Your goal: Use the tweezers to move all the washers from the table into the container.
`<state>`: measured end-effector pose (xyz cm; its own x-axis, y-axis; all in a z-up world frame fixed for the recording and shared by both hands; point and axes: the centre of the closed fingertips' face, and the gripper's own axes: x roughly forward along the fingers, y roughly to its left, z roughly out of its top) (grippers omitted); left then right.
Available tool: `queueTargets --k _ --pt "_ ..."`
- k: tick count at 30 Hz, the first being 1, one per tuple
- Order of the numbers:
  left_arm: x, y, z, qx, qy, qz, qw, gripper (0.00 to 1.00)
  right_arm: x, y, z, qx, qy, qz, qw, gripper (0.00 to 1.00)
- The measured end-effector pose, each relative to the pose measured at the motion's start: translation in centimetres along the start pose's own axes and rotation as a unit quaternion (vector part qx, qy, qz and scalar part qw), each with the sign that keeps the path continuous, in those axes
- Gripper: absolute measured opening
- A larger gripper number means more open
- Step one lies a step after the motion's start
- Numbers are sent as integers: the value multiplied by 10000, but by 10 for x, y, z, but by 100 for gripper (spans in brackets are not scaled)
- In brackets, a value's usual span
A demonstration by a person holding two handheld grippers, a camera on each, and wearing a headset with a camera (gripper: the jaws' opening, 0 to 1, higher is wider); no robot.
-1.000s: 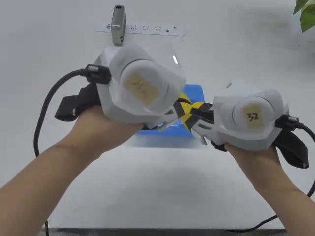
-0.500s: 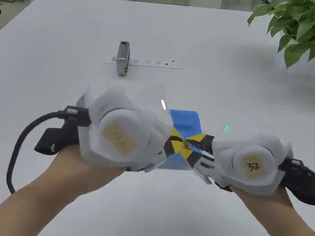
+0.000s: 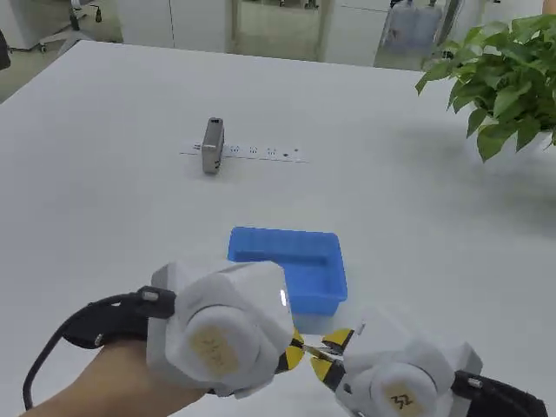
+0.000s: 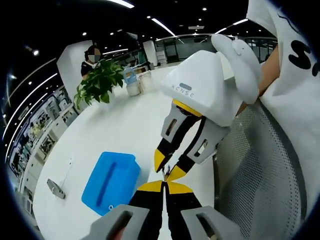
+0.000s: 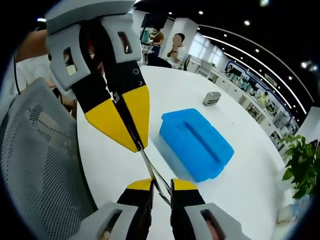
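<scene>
Slim metal tweezers (image 3: 313, 350) run between my two grippers, which face each other tip to tip near the table's front edge. My left gripper (image 3: 295, 354) is shut on the tweezers (image 5: 131, 131) near one end. My right gripper (image 3: 328, 352) has its yellow jaws pressed on the tweezers' two spread arms (image 5: 160, 186). In the left gripper view my left gripper (image 4: 165, 186) sits just under the right gripper (image 4: 168, 168). The blue container (image 3: 287, 261) stands beyond both grippers, its inside hidden from me. I see no washers.
A white power strip (image 3: 252, 152) with a grey adapter (image 3: 212, 146) lies at the back of the white table (image 3: 417, 217). A potted plant (image 3: 508, 78) stands at the far right. A grey mesh chair (image 4: 260, 165) is close behind the grippers.
The head camera has tilted up, showing more of the table. Both grippers, earlier in front of the container, now sit nearer me, the tweezers still between them.
</scene>
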<state>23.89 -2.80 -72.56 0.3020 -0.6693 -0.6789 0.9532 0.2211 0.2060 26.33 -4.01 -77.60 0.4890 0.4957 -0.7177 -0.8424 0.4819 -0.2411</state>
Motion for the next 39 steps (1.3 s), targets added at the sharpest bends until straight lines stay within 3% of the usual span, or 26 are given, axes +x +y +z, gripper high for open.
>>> queueTargets --k 5,8,10,11,13,16,21,28,31,32,35,39 --pt "5 -2 -14 -136 80 -117 9998 0 -1 5 -4 380 14 188 9991 12" --pt "6 -3 -26 -172 214 -165 9995 0 -12 4 2 755 -202 187 9968 18" --pt "4 -5 -40 -168 486 -208 9985 0 -22 0 9 1011 -460 115 9937 18" --pt "5 -6 -40 -184 398 -222 9988 0 -25 -2 11 1146 -532 99 9919 20" --pt "6 -7 -48 -254 438 -267 9984 0 -30 -4 11 1368 -588 114 9888 22" --pt "11 -6 -70 -215 740 -309 9965 0 -42 -14 14 1475 -756 -68 9861 24" --pt "23 -3 -91 -157 1088 -379 9932 0 -57 -20 20 1878 -1028 -164 9767 29" --pt "35 -5 -109 -284 1413 -583 9878 0 -61 -15 12 2123 -983 -151 9721 34" --pt "37 -8 -114 -141 1553 -669 9855 0 -61 -14 9 2154 -939 -183 9718 35" --pt "38 -7 -110 -79 1449 -694 9870 0 -61 -14 8 2145 -912 -192 9723 34" --pt "37 -6 -111 -117 1544 -786 9848 0 -61 -10 4 2080 -813 -211 9745 35" --pt "37 -6 -112 -120 1504 -955 9839 0 -64 -7 6 2163 -881 -196 9722 38"
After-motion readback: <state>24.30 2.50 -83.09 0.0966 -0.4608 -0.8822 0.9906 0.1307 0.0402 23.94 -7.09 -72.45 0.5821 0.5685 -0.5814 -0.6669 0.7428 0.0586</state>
